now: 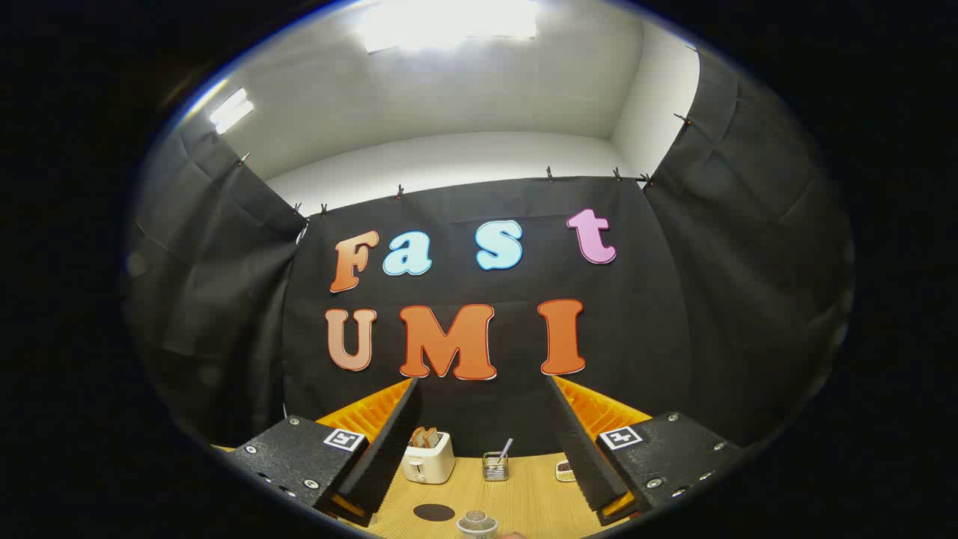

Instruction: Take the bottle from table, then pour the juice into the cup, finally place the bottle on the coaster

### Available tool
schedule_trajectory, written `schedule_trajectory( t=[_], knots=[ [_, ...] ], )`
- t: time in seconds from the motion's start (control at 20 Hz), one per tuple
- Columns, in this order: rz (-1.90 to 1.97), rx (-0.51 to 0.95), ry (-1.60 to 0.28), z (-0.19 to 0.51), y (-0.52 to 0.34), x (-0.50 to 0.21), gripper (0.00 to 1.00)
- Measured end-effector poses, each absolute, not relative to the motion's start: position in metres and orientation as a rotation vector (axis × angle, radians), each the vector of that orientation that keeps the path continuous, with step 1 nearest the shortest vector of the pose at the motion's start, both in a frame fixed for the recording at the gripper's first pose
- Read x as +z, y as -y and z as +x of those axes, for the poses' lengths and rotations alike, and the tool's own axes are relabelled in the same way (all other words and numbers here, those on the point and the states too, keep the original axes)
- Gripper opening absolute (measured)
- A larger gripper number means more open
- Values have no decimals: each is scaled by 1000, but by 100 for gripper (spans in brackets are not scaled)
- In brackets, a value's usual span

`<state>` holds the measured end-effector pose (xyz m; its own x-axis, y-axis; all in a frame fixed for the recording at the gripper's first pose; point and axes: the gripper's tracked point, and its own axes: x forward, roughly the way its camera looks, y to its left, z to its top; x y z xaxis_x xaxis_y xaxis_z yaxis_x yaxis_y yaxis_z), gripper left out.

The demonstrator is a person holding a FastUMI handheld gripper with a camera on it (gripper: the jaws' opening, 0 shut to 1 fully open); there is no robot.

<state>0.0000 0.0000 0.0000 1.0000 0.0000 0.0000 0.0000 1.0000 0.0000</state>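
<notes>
The gripper (483, 442) is held level above the surface (524, 501) and faces straight at the booth's back wall. Its two fingers (385, 449) stand spread wide apart (a broad gap runs between them), and nothing is pressed between them. Each finger slants inward as it reaches toward the wall, so the tips come closer together than the bases. Both fingers hang in the air above the surface, touching nothing.

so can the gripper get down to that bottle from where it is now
Probably yes. The gripper is open, fingers wide apart, and the bottle top sits low between them with bare table around it; the coaster lies off to one side.
</notes>
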Motion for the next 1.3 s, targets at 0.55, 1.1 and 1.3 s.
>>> schedule_trajectory(
  t=[0.55, 1.1, 1.3],
  knots=[
    [10, 39, -27, -2, -13, -8, 98],
    [-30, 9, -3, 0, -10, -3, 98],
    [-48, 28, 12, -5, -16, -6, 98]
  ],
)
